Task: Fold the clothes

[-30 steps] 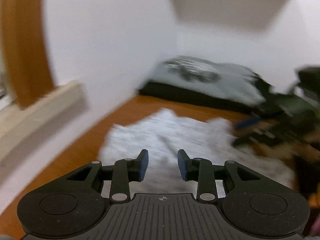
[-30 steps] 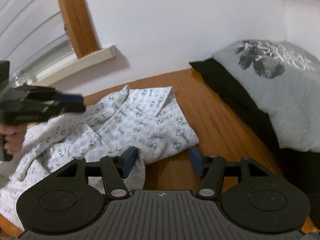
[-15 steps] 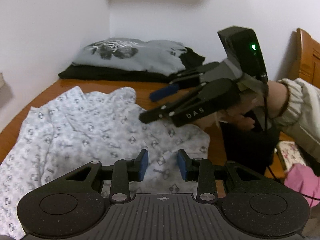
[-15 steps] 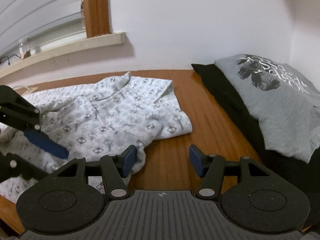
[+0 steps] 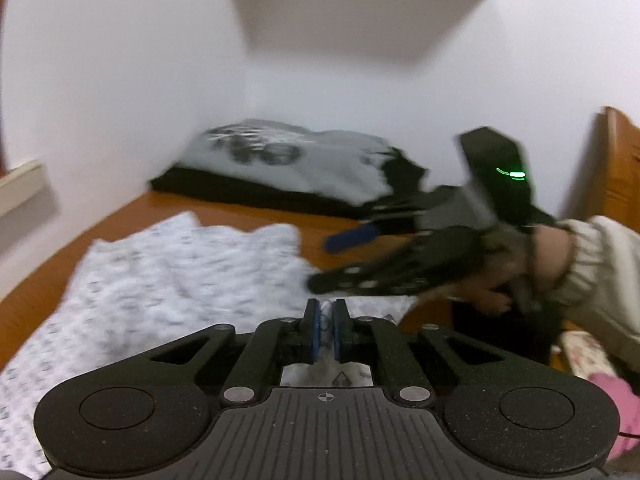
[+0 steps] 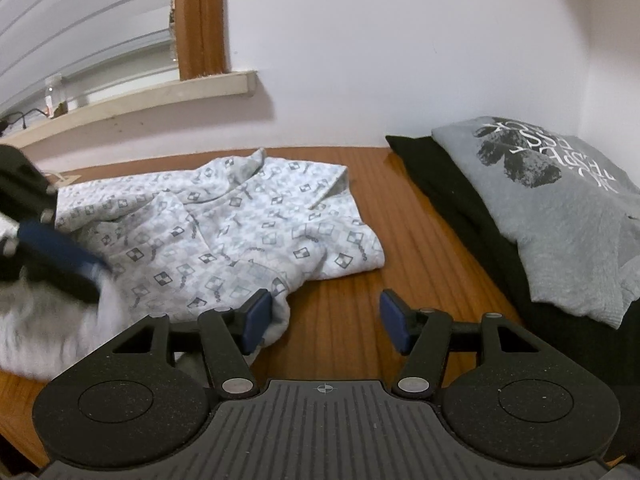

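Observation:
A white shirt with a grey square pattern [image 5: 160, 280] [image 6: 240, 232] lies crumpled on the wooden surface [image 6: 420, 240]. My left gripper [image 5: 326, 320] sits low over the shirt's near edge. Its jaws are closing and pinch a bit of white fabric between the blue pads. In the right wrist view the left gripper [image 6: 60, 248] shows blurred at the shirt's left side. My right gripper [image 6: 326, 316] stands open above bare wood, its left pad beside the shirt's hem and nothing between the pads. From the left wrist view the right gripper [image 5: 336, 260] is held by a hand in a cream sleeve [image 5: 592, 264].
A folded grey sweatshirt with a dark print [image 6: 560, 208] [image 5: 288, 164] rests on a black garment [image 6: 460, 200] against the far wall. A window sill [image 6: 140, 96] runs along the left wall. A wooden headboard [image 5: 616, 160] and pink cloth [image 5: 616, 400] lie at the right.
The left gripper's jaws went from apart to shut on the shirt's edge and its view swung across the shirt. The right gripper rolled level and stayed open.

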`<state>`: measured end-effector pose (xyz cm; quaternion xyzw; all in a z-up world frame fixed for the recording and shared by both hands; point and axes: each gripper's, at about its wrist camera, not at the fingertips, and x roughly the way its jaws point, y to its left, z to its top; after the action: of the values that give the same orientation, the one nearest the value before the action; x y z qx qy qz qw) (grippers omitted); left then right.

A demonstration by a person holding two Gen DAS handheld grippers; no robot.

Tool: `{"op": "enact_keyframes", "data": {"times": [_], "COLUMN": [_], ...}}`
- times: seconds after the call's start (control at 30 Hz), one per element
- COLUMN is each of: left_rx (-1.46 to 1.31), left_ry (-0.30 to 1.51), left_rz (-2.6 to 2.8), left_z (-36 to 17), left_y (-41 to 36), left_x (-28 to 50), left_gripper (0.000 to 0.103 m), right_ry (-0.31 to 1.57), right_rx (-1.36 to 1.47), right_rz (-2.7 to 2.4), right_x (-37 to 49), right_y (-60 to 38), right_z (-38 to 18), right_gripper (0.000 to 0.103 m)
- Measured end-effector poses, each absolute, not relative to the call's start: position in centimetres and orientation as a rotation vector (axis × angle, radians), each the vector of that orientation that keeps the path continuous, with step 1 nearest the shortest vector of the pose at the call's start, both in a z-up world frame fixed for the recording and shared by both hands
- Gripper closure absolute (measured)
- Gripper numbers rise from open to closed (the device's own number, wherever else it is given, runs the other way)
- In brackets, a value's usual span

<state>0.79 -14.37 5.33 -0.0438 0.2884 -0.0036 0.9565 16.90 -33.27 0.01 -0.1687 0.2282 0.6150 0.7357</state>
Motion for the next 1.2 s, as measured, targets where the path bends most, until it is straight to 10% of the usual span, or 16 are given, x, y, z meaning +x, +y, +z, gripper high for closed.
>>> {"op": "enact_keyframes", "data": {"times": [0.47, 1.2], "left_rx": [-0.034, -0.048], "left_ry": [0.609, 0.646], "left_rz": [0.109, 0.154], "left_z": [4.3, 6.0], "left_y": [-15.4, -12.2], "left_x": [1.8, 4.1], "left_gripper": [0.054, 0.042], "right_ry": [0.472, 0.64], "right_rx": [-0.356, -0.196], "right_rz": [1.277, 1.293], "right_x": [16.8, 17.4], "right_y": [-35.6, -33.9], "right_z": [2.0, 1.5], "right_gripper": [0.045, 0.045]}}
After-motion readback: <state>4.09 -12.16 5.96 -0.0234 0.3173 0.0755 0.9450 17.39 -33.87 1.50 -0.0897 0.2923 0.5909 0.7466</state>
